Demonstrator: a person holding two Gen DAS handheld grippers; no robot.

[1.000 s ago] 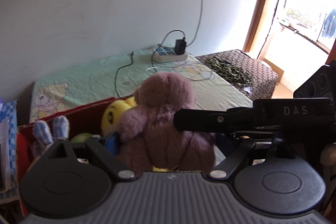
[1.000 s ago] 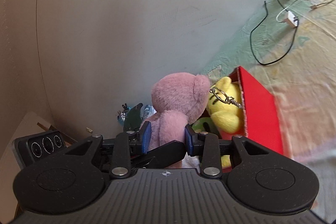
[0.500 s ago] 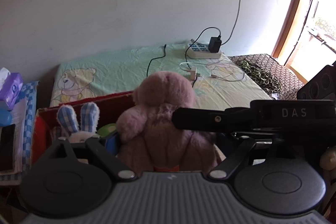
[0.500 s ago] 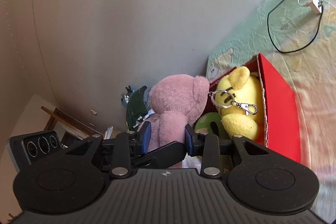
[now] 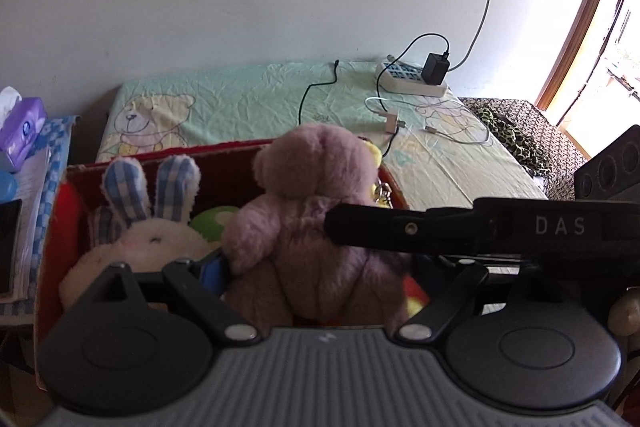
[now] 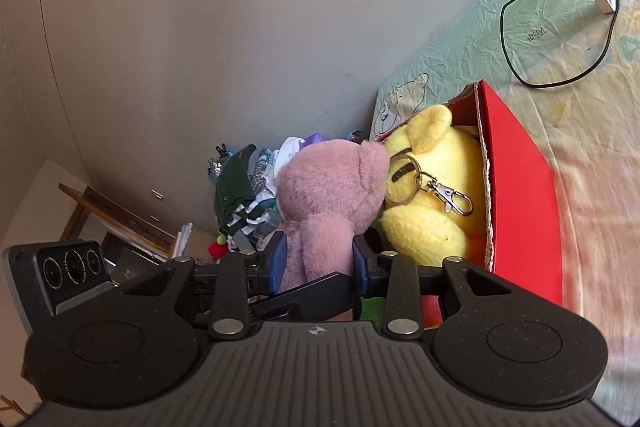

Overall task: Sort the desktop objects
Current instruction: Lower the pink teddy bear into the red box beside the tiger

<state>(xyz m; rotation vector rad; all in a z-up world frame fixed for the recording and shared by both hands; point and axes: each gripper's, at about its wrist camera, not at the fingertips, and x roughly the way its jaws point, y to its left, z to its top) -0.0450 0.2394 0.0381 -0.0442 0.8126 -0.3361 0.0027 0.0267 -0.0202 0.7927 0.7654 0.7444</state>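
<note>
Right wrist view: my right gripper [image 6: 318,261] pinches the pink bear [image 6: 328,187] just ahead, low over the red box [image 6: 520,187]; yellow plush [image 6: 436,187] and bunny [image 5: 140,239] already inside. Left gripper [image 5: 316,279] unclear. Release remains.

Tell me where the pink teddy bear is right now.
The pink teddy bear is pinched in the right gripper, over the red box, beside the yellow plush.
</note>
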